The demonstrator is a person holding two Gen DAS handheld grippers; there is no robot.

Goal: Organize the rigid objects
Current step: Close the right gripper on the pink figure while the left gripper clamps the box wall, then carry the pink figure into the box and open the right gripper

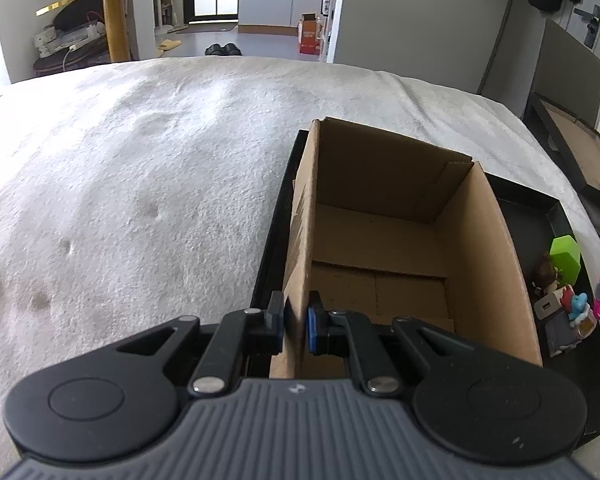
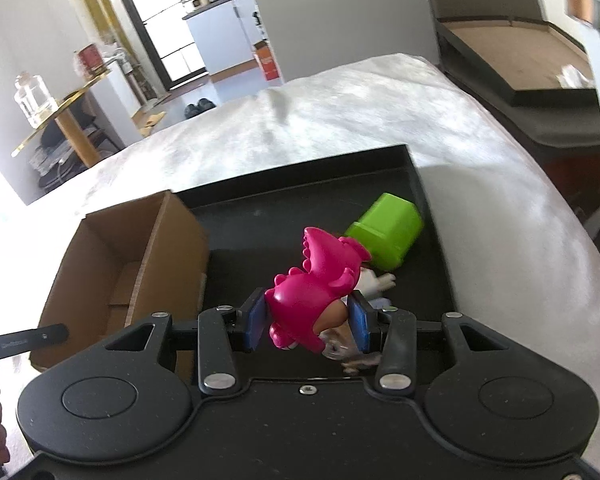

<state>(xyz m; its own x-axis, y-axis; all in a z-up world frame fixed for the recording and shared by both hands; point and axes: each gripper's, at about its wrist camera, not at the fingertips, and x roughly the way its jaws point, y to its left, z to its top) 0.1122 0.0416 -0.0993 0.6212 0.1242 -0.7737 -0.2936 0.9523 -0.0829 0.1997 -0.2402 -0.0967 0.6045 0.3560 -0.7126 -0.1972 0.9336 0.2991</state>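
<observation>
Clamping the cardboard box [image 1: 380,240] by its left wall, left hand-held gripper [image 1: 295,322] holds it at the black tray's [image 2: 300,184] left edge. Right hand-held gripper [image 2: 308,322] grips pink dinosaur toy [image 2: 316,280] above the tray, long axis pointing away, snout toward toppled green cup [image 2: 388,236].

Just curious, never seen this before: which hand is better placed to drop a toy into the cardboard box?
The right. Its tongs already grip the pink toy beside the cardboard box, while the left tongs are busy clamping the box's wall.
</observation>
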